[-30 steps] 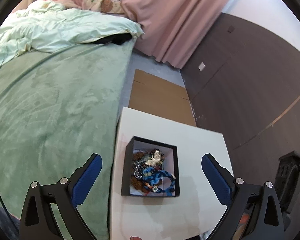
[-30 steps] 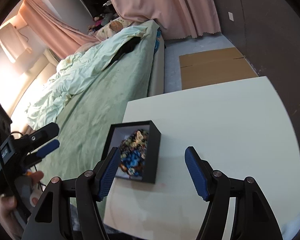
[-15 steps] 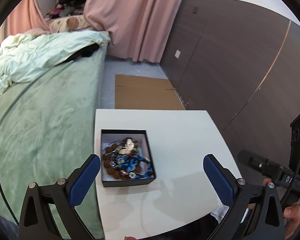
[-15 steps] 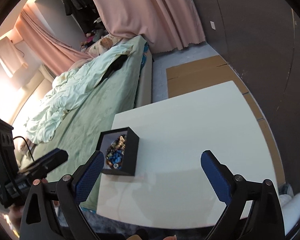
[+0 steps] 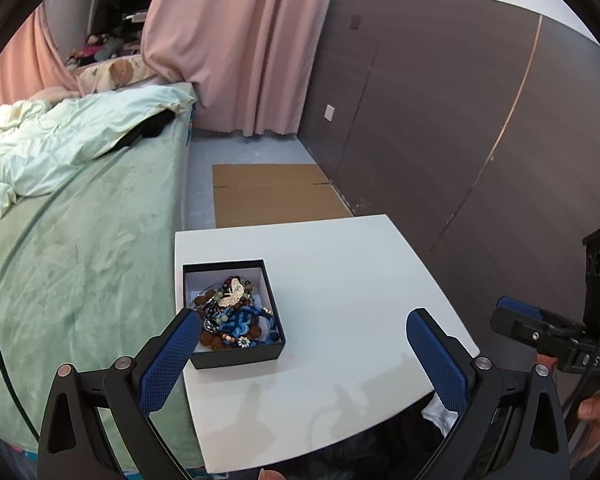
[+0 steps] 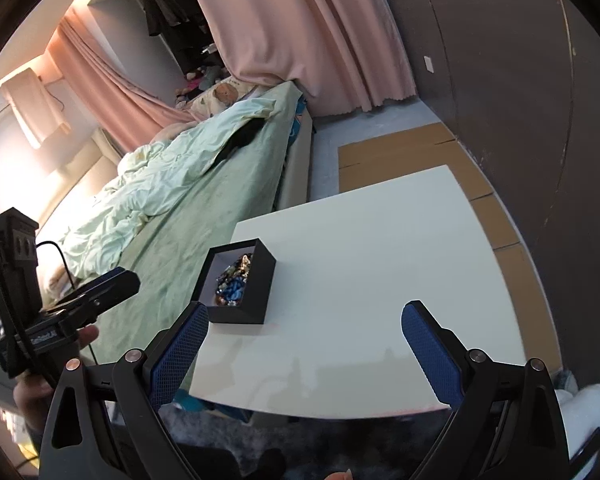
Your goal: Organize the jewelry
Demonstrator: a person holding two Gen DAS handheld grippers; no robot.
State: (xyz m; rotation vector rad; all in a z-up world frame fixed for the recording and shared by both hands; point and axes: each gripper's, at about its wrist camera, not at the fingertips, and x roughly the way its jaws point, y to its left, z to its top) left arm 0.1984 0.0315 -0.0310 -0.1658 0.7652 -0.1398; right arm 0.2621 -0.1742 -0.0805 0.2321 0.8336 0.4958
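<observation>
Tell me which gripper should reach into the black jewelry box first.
Probably the left gripper: the black jewelry box lies just past its left finger, near the table's bed-side edge. The right gripper, also open and empty, sees it off to its left.

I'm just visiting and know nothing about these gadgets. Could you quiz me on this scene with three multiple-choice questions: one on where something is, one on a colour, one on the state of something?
1. Where does the black box stand on the white table?
A. Near the edge beside the bed
B. In the corner by the dark wall
C. On the floor under the table

2. What colour are the pads on the left gripper fingers?
A. Red
B. Blue
C. Yellow

3. What state is the box in?
A. Shut with a lid
B. Open and empty
C. Open, with a pile of jewelry inside

Answers:
1. A, the box sits along the table side that meets the green bed.
2. B, both pads show a blue mesh surface.
3. C, no lid is on it and tangled beads and a gold piece fill it.
</observation>
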